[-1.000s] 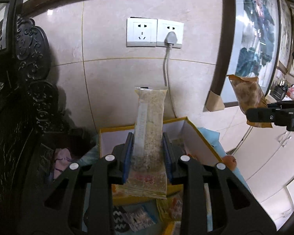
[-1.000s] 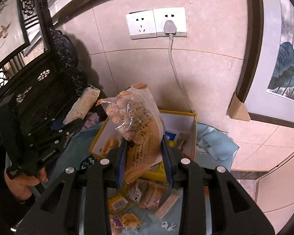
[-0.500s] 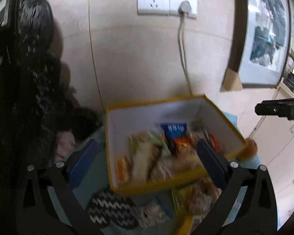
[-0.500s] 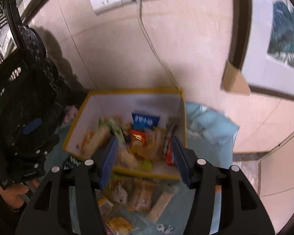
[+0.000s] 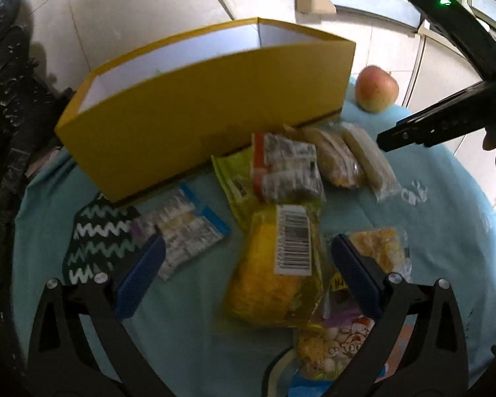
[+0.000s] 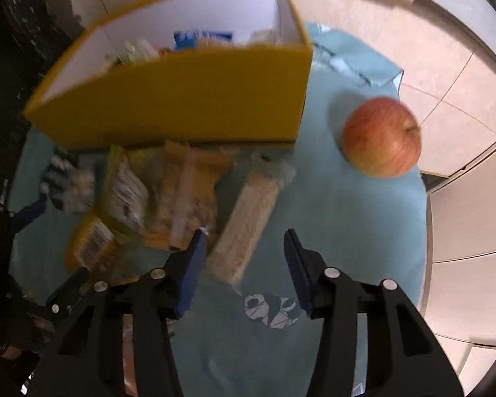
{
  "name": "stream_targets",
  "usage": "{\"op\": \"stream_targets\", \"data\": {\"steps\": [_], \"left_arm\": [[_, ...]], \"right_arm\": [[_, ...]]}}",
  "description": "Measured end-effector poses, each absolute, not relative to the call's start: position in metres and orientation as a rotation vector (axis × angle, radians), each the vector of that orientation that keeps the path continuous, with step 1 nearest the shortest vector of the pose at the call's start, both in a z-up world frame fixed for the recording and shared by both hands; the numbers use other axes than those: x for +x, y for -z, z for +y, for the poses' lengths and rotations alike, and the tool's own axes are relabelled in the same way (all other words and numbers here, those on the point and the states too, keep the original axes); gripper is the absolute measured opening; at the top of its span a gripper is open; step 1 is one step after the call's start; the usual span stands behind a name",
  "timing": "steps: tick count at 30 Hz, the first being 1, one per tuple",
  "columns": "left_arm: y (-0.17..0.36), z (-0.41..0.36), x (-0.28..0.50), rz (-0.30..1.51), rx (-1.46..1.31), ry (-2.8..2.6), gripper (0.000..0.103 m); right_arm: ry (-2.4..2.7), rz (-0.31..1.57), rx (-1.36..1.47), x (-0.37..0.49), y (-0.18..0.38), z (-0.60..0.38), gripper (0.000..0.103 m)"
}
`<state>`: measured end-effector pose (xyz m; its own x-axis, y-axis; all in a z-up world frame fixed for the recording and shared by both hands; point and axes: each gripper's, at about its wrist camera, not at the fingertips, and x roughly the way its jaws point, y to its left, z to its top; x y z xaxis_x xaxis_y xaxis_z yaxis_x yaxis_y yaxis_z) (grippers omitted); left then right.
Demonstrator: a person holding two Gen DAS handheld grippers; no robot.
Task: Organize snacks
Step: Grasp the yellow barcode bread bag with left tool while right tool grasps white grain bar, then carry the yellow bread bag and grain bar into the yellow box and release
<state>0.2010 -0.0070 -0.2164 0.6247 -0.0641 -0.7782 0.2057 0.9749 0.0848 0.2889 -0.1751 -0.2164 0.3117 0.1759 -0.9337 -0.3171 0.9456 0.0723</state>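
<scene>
A yellow box (image 5: 208, 112) with white inner walls stands at the back of a table under a light blue cloth (image 5: 430, 231); in the right wrist view (image 6: 182, 99) several snack packs show inside it. Loose snack packs lie in front of it. My left gripper (image 5: 248, 264) is open low over a yellow pack with a barcode (image 5: 274, 274), its pads either side of it. My right gripper (image 6: 244, 258) is open just above the near end of a pale oat bar (image 6: 248, 221). The right gripper's body also shows in the left wrist view (image 5: 446, 119).
A red-yellow apple (image 6: 382, 137) sits on the cloth right of the box, also in the left wrist view (image 5: 377, 87). A blue-edged pack (image 5: 185, 231), a red-white pack (image 5: 284, 168) and two pale bars (image 5: 353, 158) lie near the box. A tiled wall rises behind; dark carved furniture (image 5: 3, 66) stands left.
Both grippers opened and dropped their packs into the box. Both then tipped down and came low over the loose snacks on the cloth.
</scene>
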Motion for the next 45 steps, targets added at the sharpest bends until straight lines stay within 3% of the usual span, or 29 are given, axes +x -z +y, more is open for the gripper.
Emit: {"op": "stream_targets", "data": {"steps": [10, 11, 13, 15, 25, 45], "left_arm": [[0.262, 0.008, 0.228, 0.994, 0.166, 0.102, 0.101], [0.262, 0.009, 0.227, 0.985, 0.159, 0.107, 0.098], [0.258, 0.01, 0.222, 0.958, 0.151, 0.134, 0.066], [0.251, 0.014, 0.217, 0.945, 0.091, 0.168, 0.054], [0.205, 0.017, 0.185, 0.818, -0.004, 0.191, 0.053], [0.039, 0.032, 0.213, 0.595, -0.009, 0.037, 0.053]], "right_arm": [[-0.312, 1.285, -0.179, 0.299, 0.254, -0.153, 0.044], [-0.317, 1.266, -0.19, 0.297, 0.253, -0.152, 0.039], [-0.341, 1.259, -0.193, 0.293, 0.252, -0.152, 0.031], [-0.364, 1.253, -0.191, 0.287, 0.25, -0.156, 0.029], [-0.408, 1.191, -0.059, 0.253, 0.215, -0.183, 0.029], [-0.516, 0.843, -0.036, 0.262, 0.016, -0.178, 0.029]]}}
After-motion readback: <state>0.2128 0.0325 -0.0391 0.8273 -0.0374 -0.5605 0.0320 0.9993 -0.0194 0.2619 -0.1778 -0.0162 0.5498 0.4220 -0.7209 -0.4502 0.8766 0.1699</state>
